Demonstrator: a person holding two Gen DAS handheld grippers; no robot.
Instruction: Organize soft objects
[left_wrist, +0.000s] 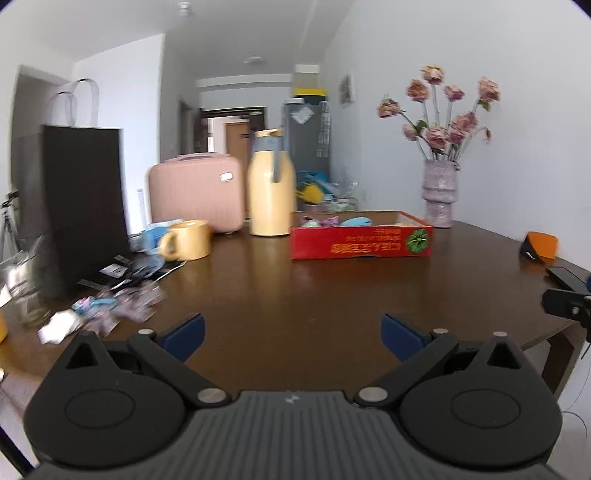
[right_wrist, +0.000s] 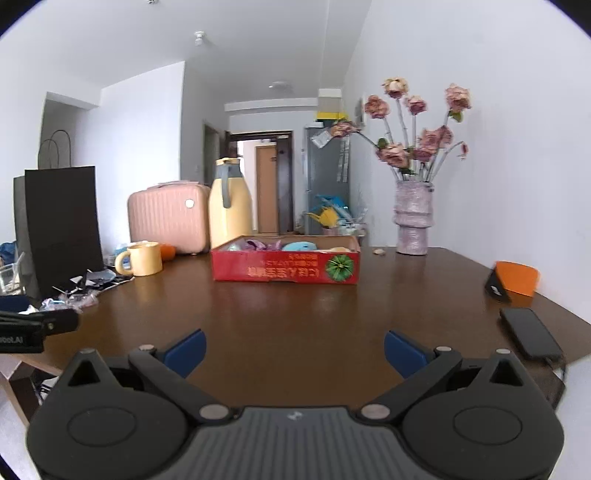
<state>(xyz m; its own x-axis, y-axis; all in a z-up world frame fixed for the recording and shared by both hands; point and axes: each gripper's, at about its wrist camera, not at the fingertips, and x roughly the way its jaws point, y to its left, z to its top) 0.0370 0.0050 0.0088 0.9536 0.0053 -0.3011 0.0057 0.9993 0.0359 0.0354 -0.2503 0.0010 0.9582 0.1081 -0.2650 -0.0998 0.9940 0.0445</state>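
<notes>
A red cardboard box (left_wrist: 360, 242) stands on the dark wooden table (left_wrist: 295, 295), with several soft toys inside: purple ones (left_wrist: 321, 221) and a blue one (left_wrist: 356, 221). The box also shows in the right wrist view (right_wrist: 286, 266), with purple (right_wrist: 258, 244) and blue (right_wrist: 301, 246) toys in it. My left gripper (left_wrist: 293, 338) is open and empty above the table's near part. My right gripper (right_wrist: 294, 354) is open and empty, well short of the box. A blurred heap of small packets (left_wrist: 110, 310) lies at the left.
A yellow mug (left_wrist: 188, 240), a cream jug (left_wrist: 271, 192), a pink case (left_wrist: 195, 192) and a black paper bag (left_wrist: 83, 206) stand at the back left. A vase of roses (right_wrist: 413, 218) is at the back right. An orange object (right_wrist: 515, 282) and a black phone (right_wrist: 530, 332) lie at the right edge.
</notes>
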